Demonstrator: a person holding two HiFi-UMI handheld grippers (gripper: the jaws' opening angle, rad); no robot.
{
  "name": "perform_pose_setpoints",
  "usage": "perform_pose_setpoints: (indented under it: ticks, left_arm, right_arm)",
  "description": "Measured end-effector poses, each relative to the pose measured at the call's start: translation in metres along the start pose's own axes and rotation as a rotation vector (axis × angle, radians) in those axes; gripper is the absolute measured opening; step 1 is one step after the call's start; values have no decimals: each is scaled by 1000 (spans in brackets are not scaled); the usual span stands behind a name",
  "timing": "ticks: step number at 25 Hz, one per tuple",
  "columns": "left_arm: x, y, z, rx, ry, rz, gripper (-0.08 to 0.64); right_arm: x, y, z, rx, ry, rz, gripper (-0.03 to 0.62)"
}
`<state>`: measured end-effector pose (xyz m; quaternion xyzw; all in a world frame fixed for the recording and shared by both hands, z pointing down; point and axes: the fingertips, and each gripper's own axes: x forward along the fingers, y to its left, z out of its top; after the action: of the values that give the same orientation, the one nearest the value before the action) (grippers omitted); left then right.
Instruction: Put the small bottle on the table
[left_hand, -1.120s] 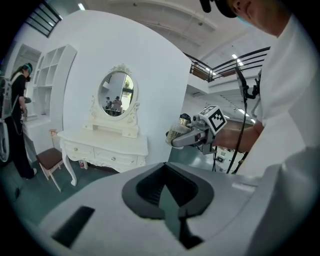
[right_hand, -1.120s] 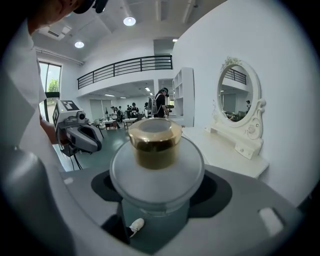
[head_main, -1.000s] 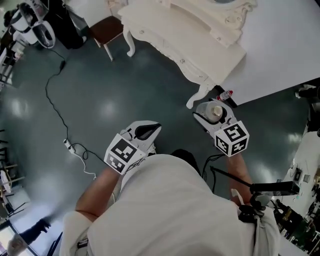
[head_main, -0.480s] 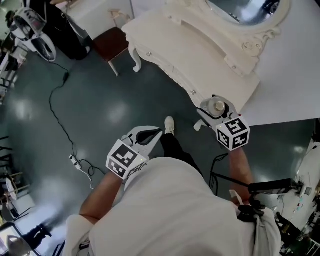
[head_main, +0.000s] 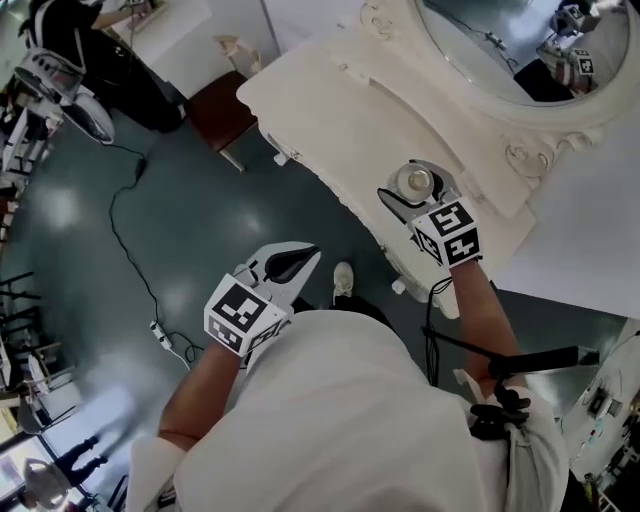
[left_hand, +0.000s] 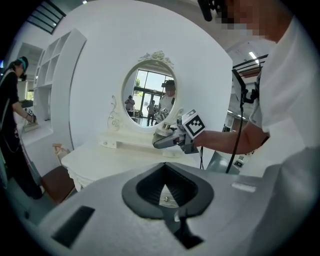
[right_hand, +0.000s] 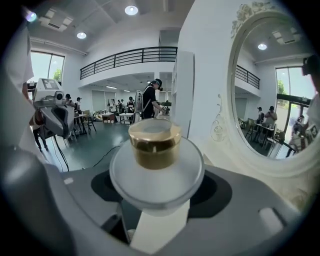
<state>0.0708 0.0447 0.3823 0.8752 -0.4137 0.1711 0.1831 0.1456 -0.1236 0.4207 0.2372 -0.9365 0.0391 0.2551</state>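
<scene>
Bottle, one, small, gold-capped, in right tongs; left tongs closed, empty.

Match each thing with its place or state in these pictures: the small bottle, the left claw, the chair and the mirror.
Things:
1. small bottle
2. left claw
3. chair
4. mirror

Places or states:
A. brown seat, beside one end of the table
B. holds nothing, above the floor
C. oval, standing on the table
D. gripped in the right claw

Pairs: 1-D, 2-B, 3-A, 4-C
</scene>
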Motion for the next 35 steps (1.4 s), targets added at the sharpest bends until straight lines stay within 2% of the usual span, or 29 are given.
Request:
perform_pose_setpoints:
  ticks: [4,8,14,17,21,26,29,35]
  left_arm:
    - [27,75,34,-11,4,10,2]
    - [47,150,24,-42,20,-3,2]
    - [57,236,51,-48,-13,-45,2]
    - [67,281,53,-13,24,-82,2]
    - [75,333,76,51,45,-143,2]
    - [81,407,81,70,74,-180,2]
    - [87,436,85,63,89,-203,2]
    - [96,452,97,49,115,-231,2]
  right_arm:
    - [78,-64,31,-17,25,5,339]
    - [166,-105,34,9,57,-9,339]
    - [237,-154,62,43,92,-76,339]
    - [277,-173,64,77,110,-115,339]
    - [321,-210,77,104,133,-180,339]
    - [384,-257,83,151,136,-267,339]
    - [406,-285,82,187,141,-308,339]
    - [405,-325,78,237,158,-371,339]
